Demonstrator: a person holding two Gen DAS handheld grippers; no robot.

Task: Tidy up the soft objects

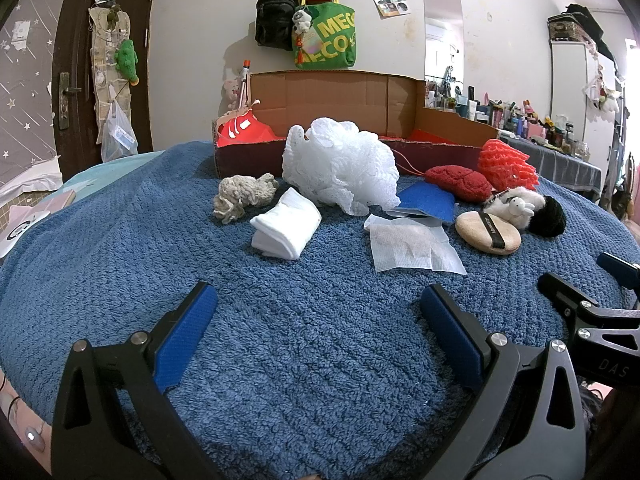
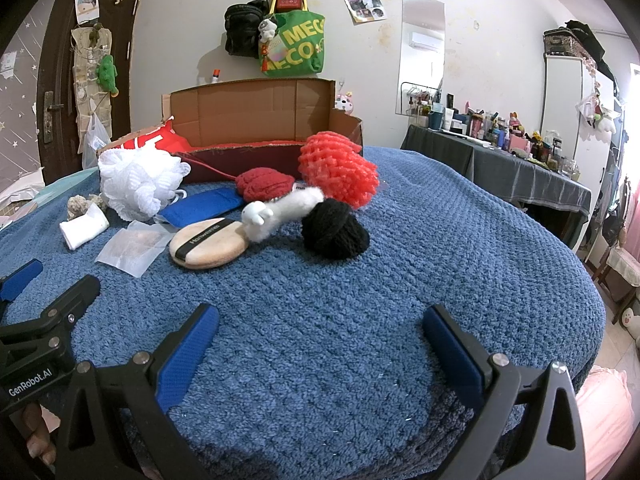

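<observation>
A green tote bag [image 1: 329, 36] and black bag [image 1: 276, 18] hang on the wall beside a mirror [image 1: 443, 32].

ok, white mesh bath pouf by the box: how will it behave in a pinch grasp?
The white mesh pouf probably compresses a lot, being loose ruffled netting, so the jaws may need to close deep. It looks light for its bulk. Its cord loop could snag the blue cloth beside it.

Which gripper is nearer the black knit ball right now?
Right. The right gripper sits open just short of the black knit ball; the left gripper, also open, is farther off to its left.
</observation>
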